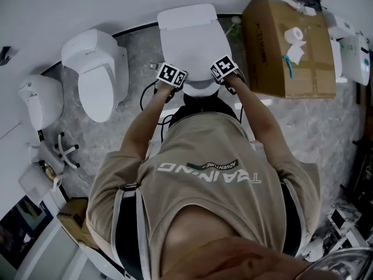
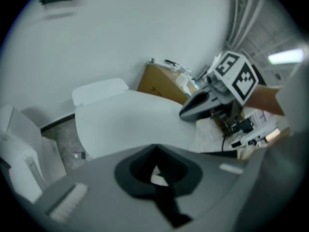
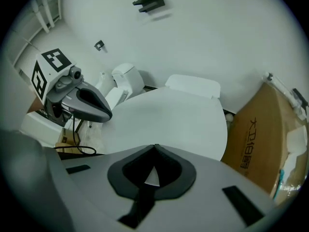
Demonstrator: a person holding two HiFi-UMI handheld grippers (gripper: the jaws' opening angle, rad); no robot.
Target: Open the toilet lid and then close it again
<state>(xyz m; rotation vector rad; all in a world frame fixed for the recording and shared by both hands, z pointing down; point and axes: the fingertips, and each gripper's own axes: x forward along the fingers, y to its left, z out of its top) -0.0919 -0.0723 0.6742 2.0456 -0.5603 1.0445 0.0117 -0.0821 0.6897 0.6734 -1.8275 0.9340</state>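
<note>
**Both tools at the closed toilet.** My left gripper (image 2: 154, 148) and my right gripper (image 3: 154, 147) are held side by side at the front edge of the toilet lid (image 1: 189, 37). The left is at the lid's front-left corner and the right at its front-right corner. The lid lies flat, down over the bowl. Its white upper surface stretches away from both pairs of jaws toward the rear housing (image 1: 186, 15) against the wall.

**Tool state.** On each gripper the jaws are clenched, tips pressed together with nothing caught between them. Only a sliver of white shows through the small opening behind the tips. I cannot tell from any view whether the tips touch the lid.

**Surroundings, placed from the lid.**
- A cardboard box (image 1: 288, 45) stands just beside the lid's right edge, with a white roll (image 1: 297, 35) lying on top of it.
- A second toilet (image 1: 96, 69) stands near the lid's left side, lid down.
- A further white fixture (image 1: 41, 101) stands beyond the second toilet, farther left.
- Grey marbled floor (image 1: 134, 57) shows between the lid and the second toilet.
- A black cable (image 1: 144, 95) runs on the floor below the lid's front-left corner.
</note>
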